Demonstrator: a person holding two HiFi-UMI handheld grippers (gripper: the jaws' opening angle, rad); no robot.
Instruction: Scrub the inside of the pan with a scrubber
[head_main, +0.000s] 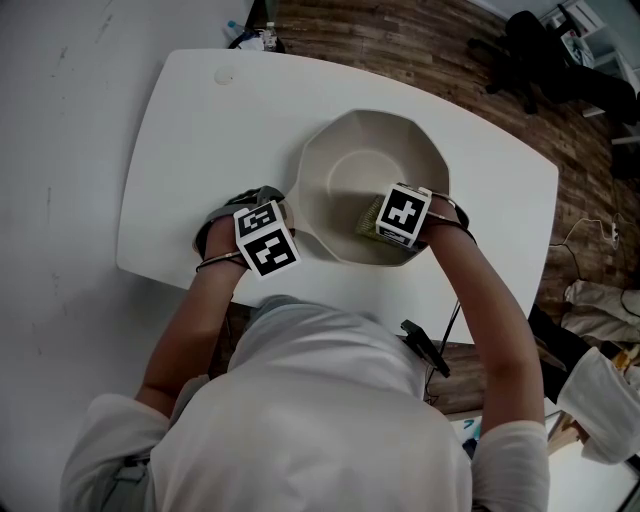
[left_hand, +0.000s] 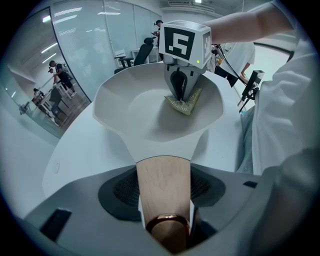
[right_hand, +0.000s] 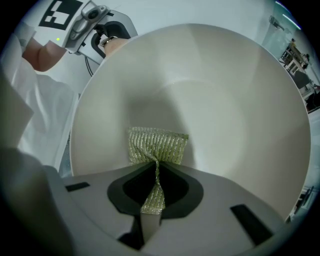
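Inside the pan (head_main: 350, 165), the right tool (right_hand: 154, 182) pinches the half-hidden scrubber (right_hand: 159, 145); the left tool (left_hand: 164, 200) clamps the handle (left_hand: 163, 175).

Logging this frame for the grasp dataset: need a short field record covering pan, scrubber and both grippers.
pan: cream pan, upright on white table
left gripper: left gripper shut on wooden handle
right gripper: right gripper shut on scrubber, pointing down into the pan
scrubber: green-gold mesh scrubber, against the pan's inner slope, on the person's side
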